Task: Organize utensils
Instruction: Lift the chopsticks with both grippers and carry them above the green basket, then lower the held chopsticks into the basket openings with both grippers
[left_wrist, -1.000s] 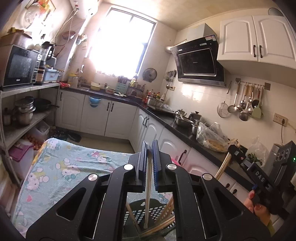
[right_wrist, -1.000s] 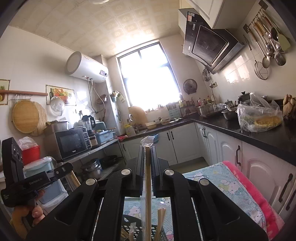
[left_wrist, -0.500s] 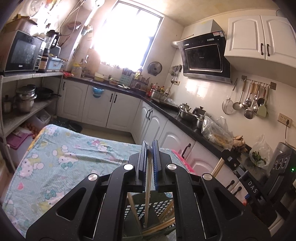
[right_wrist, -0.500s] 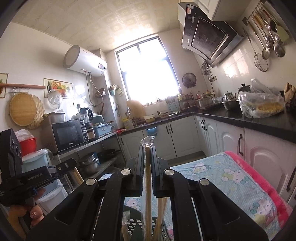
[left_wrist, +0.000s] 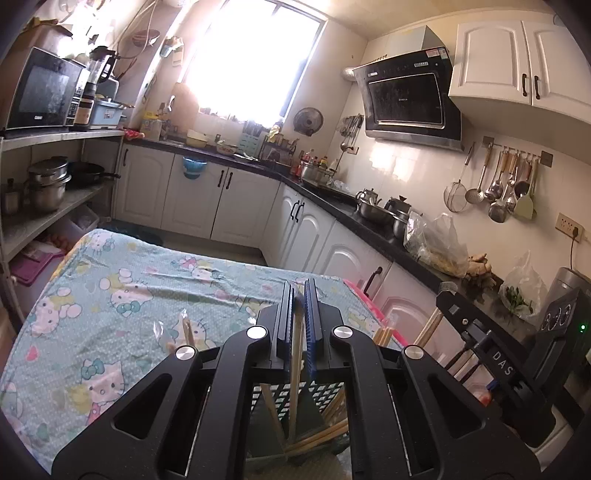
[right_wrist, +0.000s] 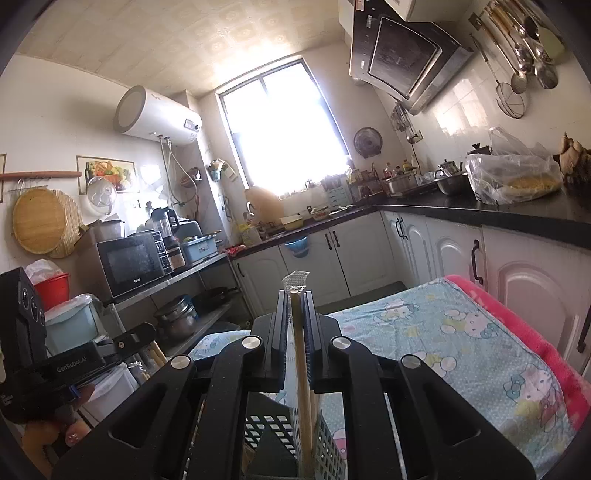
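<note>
My left gripper is shut on a wooden chopstick that hangs down into a dark slotted utensil basket below it. Several chopsticks lean inside the basket. My right gripper is shut on a plastic-wrapped wooden chopstick, held upright over the same basket. The right gripper also shows in the left wrist view, close beside the basket with its chopstick. The left gripper shows at the left edge of the right wrist view.
The basket stands on a table with a Hello Kitty cloth. A wrapped chopstick lies on the cloth left of the basket. White cabinets and a black counter run behind; shelves with pots stand at left.
Both grippers have tilted and moved down toward the basket with their chopsticks still held. More of the tablecloth shows in both views now.
</note>
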